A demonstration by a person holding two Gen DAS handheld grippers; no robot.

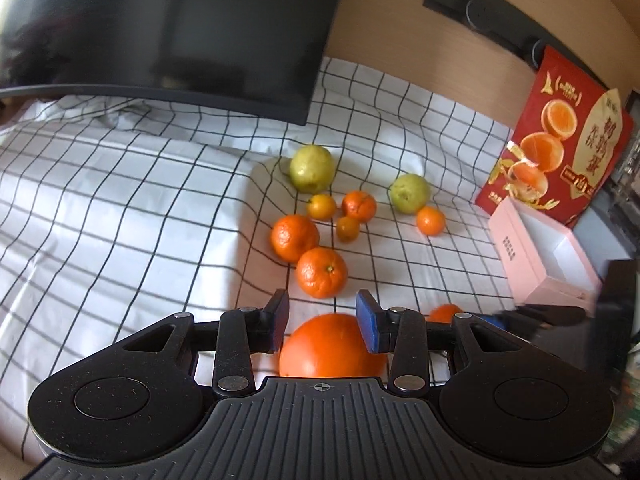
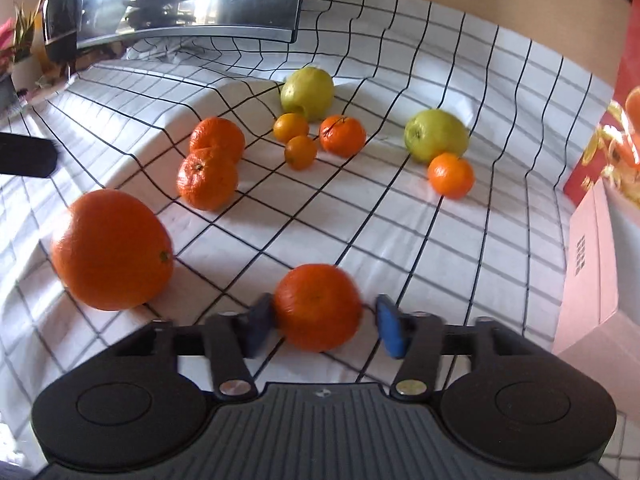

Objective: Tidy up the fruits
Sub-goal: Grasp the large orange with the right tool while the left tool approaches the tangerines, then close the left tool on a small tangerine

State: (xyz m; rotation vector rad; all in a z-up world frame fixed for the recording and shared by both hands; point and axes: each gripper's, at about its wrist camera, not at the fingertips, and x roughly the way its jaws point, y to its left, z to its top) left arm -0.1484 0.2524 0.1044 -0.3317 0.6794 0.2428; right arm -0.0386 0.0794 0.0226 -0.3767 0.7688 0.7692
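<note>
Grippers point steeply down at a checked cloth [image 2: 400,240]. The right gripper [image 2: 324,320] brackets a mandarin [image 2: 318,306] resting on the cloth: its left pad touches the fruit, while its blue right pad stands just beside it with a narrow gap, so no grasp is made. The left gripper [image 1: 323,308] is released, jaws apart above a large orange [image 1: 332,346] that lies on the cloth unheld. Farther out lie more mandarins, then two green fruits [image 1: 312,168]. A pink box [image 1: 544,256] sits at the right edge.
</note>
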